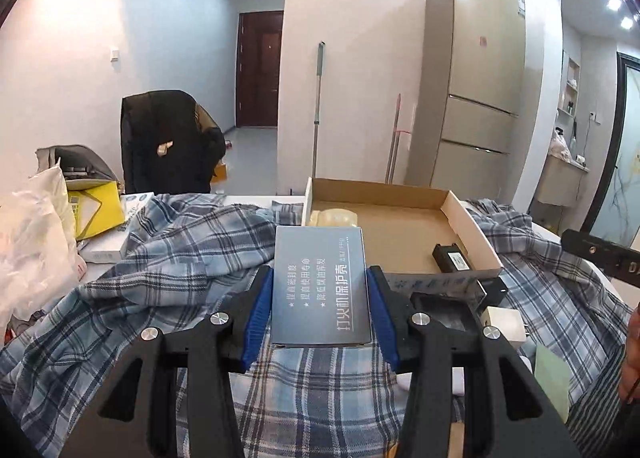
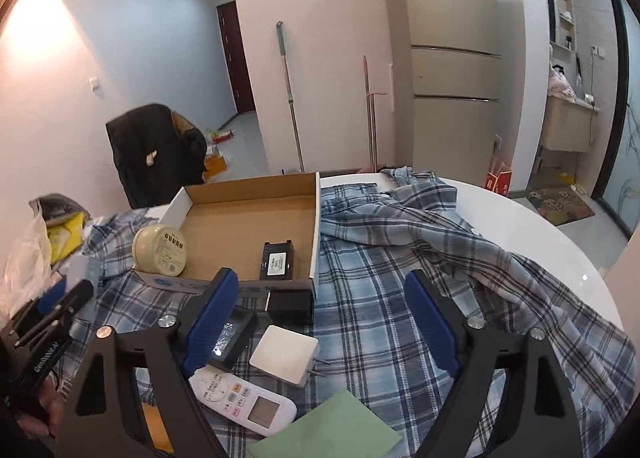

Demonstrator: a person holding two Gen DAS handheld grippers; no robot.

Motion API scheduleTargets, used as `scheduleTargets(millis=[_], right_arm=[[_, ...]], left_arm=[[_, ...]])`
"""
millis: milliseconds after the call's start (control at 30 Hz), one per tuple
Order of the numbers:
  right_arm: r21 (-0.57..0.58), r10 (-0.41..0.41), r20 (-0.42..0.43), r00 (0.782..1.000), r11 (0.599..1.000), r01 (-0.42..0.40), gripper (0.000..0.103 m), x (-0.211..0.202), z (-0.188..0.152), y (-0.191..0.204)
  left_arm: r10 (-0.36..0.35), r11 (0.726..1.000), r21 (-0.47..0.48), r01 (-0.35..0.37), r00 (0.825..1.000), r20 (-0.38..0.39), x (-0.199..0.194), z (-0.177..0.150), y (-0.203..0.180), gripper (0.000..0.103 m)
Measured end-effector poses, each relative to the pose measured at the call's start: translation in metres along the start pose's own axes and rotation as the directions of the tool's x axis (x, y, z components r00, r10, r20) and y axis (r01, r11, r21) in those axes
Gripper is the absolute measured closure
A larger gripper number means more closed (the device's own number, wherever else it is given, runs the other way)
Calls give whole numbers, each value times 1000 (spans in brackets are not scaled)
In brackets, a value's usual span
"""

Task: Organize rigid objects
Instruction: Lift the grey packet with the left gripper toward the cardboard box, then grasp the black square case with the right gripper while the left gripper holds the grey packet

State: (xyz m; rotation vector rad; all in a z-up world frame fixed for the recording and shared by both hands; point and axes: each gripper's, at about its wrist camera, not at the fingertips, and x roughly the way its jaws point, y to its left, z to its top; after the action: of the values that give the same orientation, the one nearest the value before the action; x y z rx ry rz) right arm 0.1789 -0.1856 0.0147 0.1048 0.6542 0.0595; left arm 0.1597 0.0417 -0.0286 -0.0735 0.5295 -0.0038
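Note:
My left gripper (image 1: pixel 320 290) is shut on a flat grey-blue box (image 1: pixel 320 282) with white Chinese print, held above the plaid cloth in front of an open cardboard box (image 1: pixel 400 193). That cardboard box (image 2: pixel 248 189) holds a small black device (image 2: pixel 277 260) and a cream round tin (image 2: pixel 160 250) at its left corner. My right gripper (image 2: pixel 320 298) is open and empty above the cloth. Under it lie a white charger plug (image 2: pixel 286 354), a white remote control (image 2: pixel 244 398), a black tray (image 2: pixel 234 338) and a small black box (image 2: pixel 290 304).
A blue plaid shirt (image 2: pixel 400 298) covers the white table (image 2: pixel 540 234). A green sheet (image 2: pixel 332 430) lies at the front. Plastic bags and a yellow item (image 1: pixel 96 209) crowd the left side. A chair with a black jacket (image 1: pixel 168 141) stands behind.

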Motion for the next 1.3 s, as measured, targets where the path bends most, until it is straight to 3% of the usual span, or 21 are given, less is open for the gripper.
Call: scheduleTargets(millis=[233, 367, 533, 600, 933, 1167, 1300], right_arm=[[-3, 29, -181, 983, 1000, -30, 40, 51, 1, 18], [-4, 15, -254, 967, 1000, -16, 50, 83, -9, 24], [-41, 4, -309, 951, 999, -18, 55, 108, -18, 34], [-52, -6, -316, 949, 999, -11, 63, 112, -20, 36], [-92, 6, -345, 938, 995, -41, 63, 93, -29, 35], [-64, 26, -222, 975, 997, -41, 63, 43, -20, 23], [-84, 44, -228, 973, 994, -65, 63, 29, -22, 25]], left_arm=[[5, 1000, -19, -5, 1000, -6, 2, -2, 6, 54], [11, 1000, -18, -12, 1000, -20, 5, -3, 6, 54], [12, 1000, -27, -13, 999, -40, 9, -4, 8, 54], [8, 999, -31, -9, 999, -45, 10, -5, 9, 54], [14, 1000, -14, -14, 999, -42, 10, -5, 5, 54], [17, 1000, -12, -17, 999, -30, 7, -4, 5, 54], [19, 1000, 2, -18, 1000, -17, 3, -5, 2, 54]])
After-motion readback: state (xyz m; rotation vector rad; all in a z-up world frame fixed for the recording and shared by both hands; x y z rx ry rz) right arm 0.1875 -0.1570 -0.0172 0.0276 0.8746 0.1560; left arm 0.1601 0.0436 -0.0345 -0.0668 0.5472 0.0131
